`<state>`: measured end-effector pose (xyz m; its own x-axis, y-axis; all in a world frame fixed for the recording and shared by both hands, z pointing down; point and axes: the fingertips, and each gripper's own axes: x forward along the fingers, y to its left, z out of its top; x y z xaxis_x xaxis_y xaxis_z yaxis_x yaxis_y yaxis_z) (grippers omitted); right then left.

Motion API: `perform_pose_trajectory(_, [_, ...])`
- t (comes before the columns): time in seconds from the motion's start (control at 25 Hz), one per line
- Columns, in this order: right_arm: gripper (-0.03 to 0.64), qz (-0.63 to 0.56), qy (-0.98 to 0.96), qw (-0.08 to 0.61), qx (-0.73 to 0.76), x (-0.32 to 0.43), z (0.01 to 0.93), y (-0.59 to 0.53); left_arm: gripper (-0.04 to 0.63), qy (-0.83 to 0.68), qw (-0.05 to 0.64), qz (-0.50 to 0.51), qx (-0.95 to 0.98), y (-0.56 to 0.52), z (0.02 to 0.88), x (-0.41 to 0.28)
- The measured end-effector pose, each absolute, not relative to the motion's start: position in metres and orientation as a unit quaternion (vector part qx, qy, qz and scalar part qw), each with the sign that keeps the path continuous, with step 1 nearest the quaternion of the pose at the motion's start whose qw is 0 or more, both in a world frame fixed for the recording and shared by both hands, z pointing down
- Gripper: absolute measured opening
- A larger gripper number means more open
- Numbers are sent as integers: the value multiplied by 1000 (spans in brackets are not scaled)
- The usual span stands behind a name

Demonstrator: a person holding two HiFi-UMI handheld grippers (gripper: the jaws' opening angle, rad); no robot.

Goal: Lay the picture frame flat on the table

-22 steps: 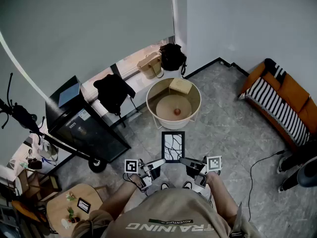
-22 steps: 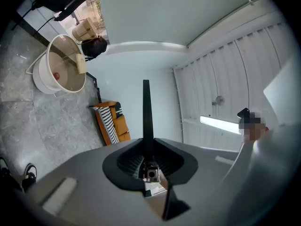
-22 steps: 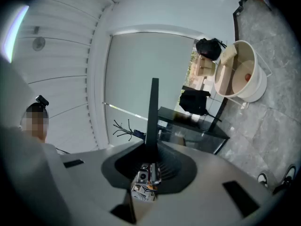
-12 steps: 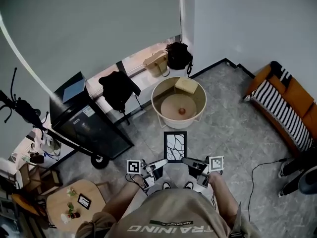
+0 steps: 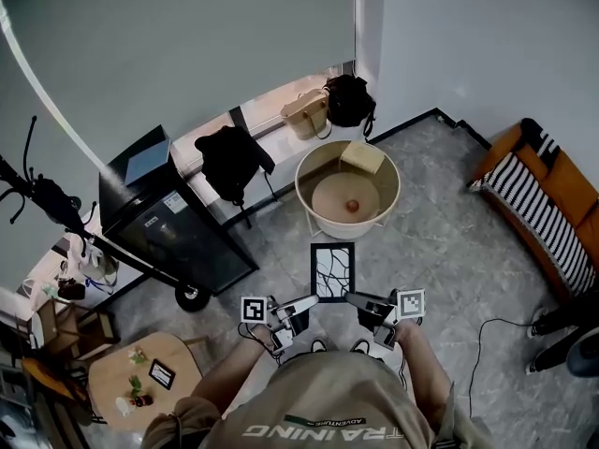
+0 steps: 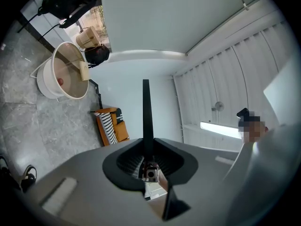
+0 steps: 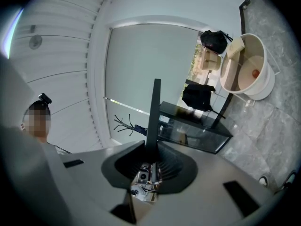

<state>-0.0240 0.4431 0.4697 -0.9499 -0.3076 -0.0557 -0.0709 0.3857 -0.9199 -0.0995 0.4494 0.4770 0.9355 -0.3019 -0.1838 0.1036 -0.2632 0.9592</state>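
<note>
Picture frame (image 5: 332,271) is in the air in front of me, above the grey floor (image 5: 449,213), its branch-patterned face turned up toward the head camera. My left tongs (image 5: 313,300) are clamped on its lower left edge and my right tongs (image 5: 352,297) on its lower right edge. Each gripper view shows it edge-on, a thin black bar pinched between the jaws. The round, rimmed tabletop (image 5: 304,204) stands just beyond it, holding a box (image 5: 361,157) and a small orange ball (image 5: 352,206).

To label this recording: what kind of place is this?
Probably a home living room: an orange sofa with a striped throw, a round white basket table, and a black glass cabinet.
</note>
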Motion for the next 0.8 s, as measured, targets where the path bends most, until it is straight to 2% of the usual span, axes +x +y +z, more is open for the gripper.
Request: perform_pose_trajectory(0.8, [71, -567, 809, 104, -114, -40, 495, 383, 74, -62, 627, -152, 761, 389, 504, -113])
